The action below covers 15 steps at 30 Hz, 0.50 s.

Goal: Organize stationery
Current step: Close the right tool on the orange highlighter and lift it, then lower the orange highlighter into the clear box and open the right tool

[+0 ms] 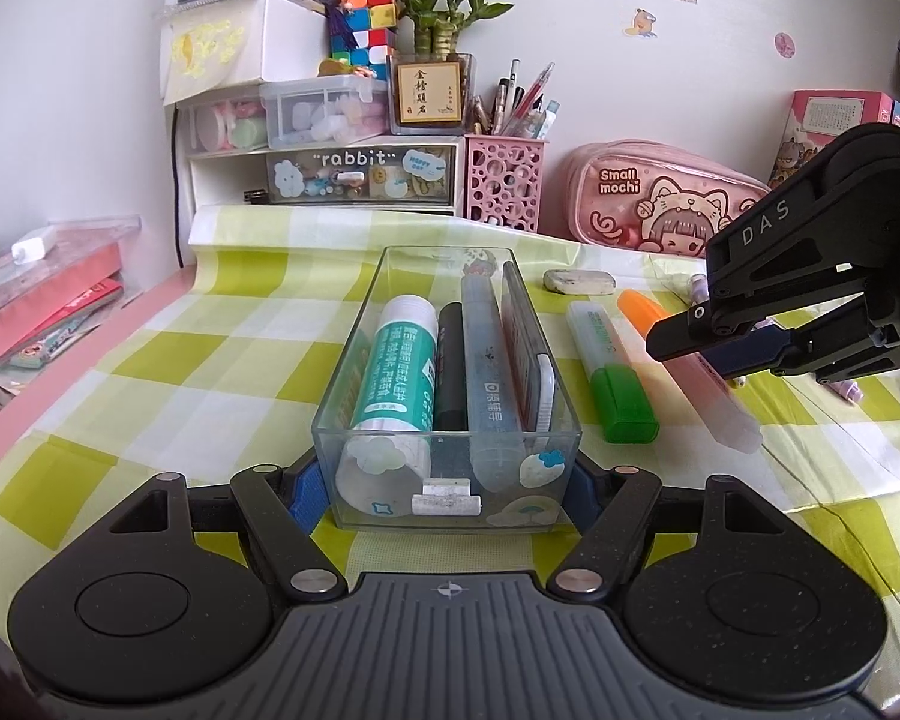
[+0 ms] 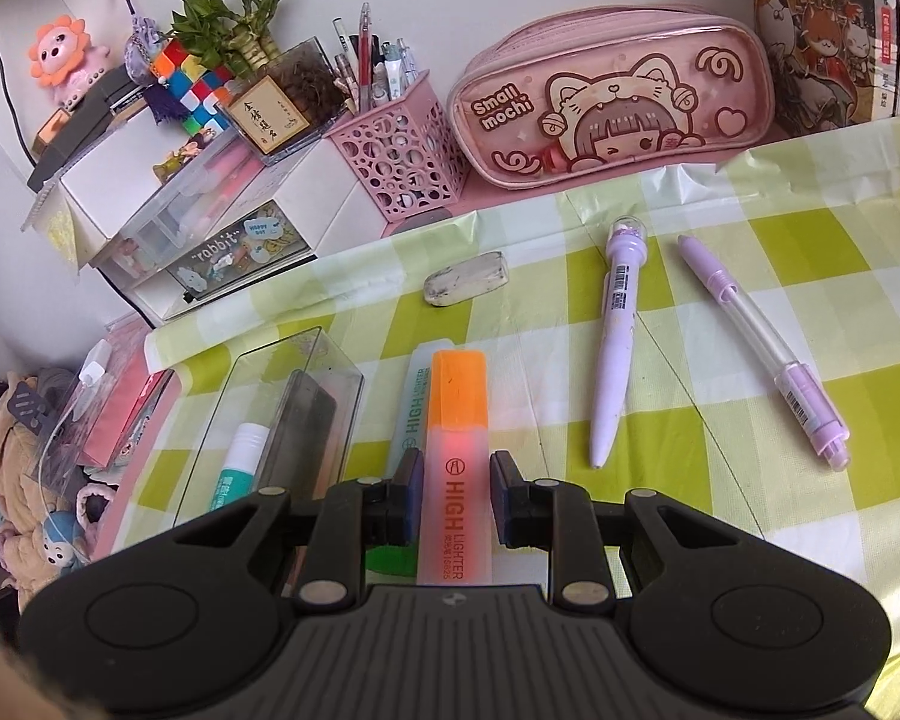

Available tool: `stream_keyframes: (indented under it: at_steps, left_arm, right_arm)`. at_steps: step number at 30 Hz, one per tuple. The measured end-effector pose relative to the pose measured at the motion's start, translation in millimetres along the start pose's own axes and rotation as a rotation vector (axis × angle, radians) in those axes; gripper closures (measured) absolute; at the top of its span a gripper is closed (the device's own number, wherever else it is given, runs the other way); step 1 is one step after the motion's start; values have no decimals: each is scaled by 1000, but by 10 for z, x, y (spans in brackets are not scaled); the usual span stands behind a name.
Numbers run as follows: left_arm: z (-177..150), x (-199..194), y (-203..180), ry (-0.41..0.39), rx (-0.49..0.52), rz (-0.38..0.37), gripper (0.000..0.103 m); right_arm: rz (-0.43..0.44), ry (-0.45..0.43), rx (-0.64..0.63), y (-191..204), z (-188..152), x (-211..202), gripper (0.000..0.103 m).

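Right now my left gripper [image 1: 444, 483] has its jaws closed on the near end of the clear box [image 1: 447, 384], one blue pad against each side wall, and the box sits on the green-checked tabletop [image 1: 198, 360]. Inside it lie a glue stick [image 1: 399, 360], a black marker [image 1: 452, 366], a bluish pen [image 1: 486, 360] and a flat grey case standing on edge against the right wall. My right gripper [image 2: 455, 495] has its jaws clamped on the orange highlighter [image 2: 456, 438], which runs straight out along the fingers with its orange cap away from me; from the left wrist view it hangs tilted just right of the box. A green highlighter [image 1: 615, 375] lies on the cloth between box and orange one. Farther out rest a grubby eraser [image 2: 465, 279] and two lilac pens [image 2: 615, 348], well apart from the box
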State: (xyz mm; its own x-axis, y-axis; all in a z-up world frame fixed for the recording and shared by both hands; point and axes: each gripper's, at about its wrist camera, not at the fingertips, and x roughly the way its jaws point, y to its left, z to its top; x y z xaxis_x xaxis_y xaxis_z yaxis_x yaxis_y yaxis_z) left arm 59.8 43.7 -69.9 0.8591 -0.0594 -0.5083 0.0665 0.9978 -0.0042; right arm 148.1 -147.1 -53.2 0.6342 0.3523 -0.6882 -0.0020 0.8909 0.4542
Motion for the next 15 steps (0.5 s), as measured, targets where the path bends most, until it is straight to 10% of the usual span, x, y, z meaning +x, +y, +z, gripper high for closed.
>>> stream_keyframes:
  at_steps: [15]
  left_arm:
    - [-20,-15,-18,-4,12,4,31]
  right_arm:
    - [68,-16,-64,228,-13,-167,85]
